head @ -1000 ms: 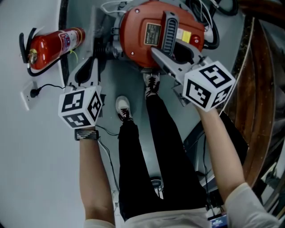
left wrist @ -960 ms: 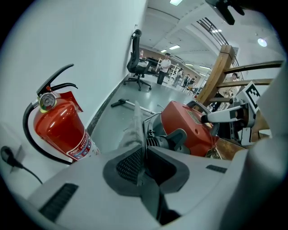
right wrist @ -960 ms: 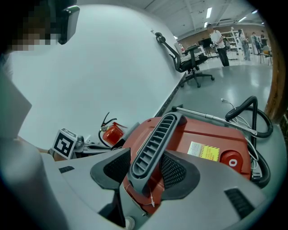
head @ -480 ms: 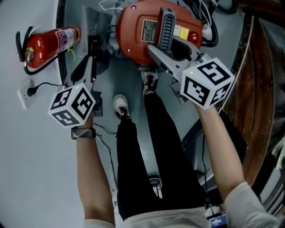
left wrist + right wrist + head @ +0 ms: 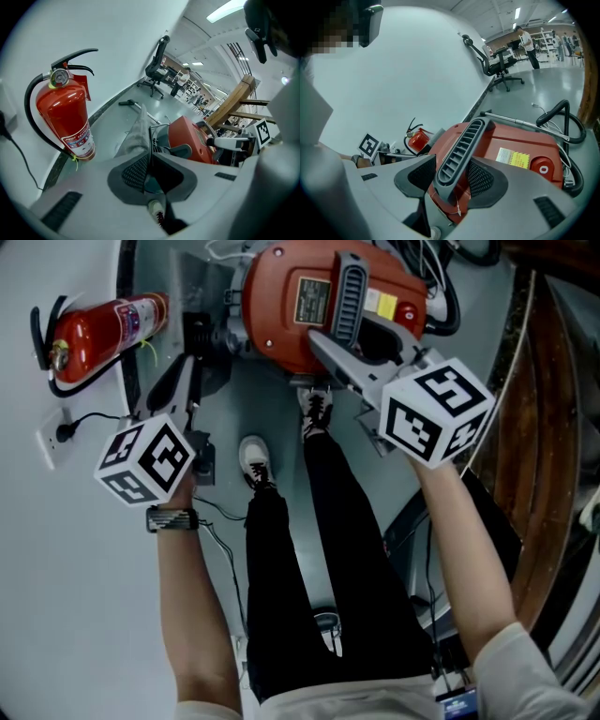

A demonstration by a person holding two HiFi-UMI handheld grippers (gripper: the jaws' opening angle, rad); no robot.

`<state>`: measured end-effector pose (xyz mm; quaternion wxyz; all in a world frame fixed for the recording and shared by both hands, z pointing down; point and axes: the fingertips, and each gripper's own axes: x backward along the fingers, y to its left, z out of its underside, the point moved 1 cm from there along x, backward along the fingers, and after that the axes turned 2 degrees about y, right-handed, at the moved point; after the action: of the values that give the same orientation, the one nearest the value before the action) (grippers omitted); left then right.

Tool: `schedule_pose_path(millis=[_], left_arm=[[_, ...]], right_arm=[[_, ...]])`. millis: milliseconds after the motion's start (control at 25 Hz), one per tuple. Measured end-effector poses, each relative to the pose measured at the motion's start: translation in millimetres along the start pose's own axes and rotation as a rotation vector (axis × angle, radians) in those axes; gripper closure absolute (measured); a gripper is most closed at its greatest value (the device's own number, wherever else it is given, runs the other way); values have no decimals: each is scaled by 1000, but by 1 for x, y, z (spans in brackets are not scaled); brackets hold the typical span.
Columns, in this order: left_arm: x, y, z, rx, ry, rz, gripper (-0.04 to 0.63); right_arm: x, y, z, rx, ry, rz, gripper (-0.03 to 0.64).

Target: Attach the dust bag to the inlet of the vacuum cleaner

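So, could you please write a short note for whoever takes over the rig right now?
Left gripper: jaws have just been closing and now pinch the edge of the grey dust bag.
Right gripper: jaws shut on the grey handle of the red vacuum cleaner, steadying it.
The bag runs from the left jaws to the vacuum's inlet.
Done: bag brought to the inlet; whether it is seated cannot be told.
Left: press the bag's mouth on, check the fit, release.
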<state>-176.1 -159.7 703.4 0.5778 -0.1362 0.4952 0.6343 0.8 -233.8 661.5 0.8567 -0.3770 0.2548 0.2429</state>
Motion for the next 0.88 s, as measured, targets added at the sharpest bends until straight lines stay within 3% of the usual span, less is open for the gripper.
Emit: schedule_pose_path(millis=[880], left_arm=[[0,-4,-1,-27,4,35,568]], right_arm=[[0,0,0,1,-3,-5,410]])
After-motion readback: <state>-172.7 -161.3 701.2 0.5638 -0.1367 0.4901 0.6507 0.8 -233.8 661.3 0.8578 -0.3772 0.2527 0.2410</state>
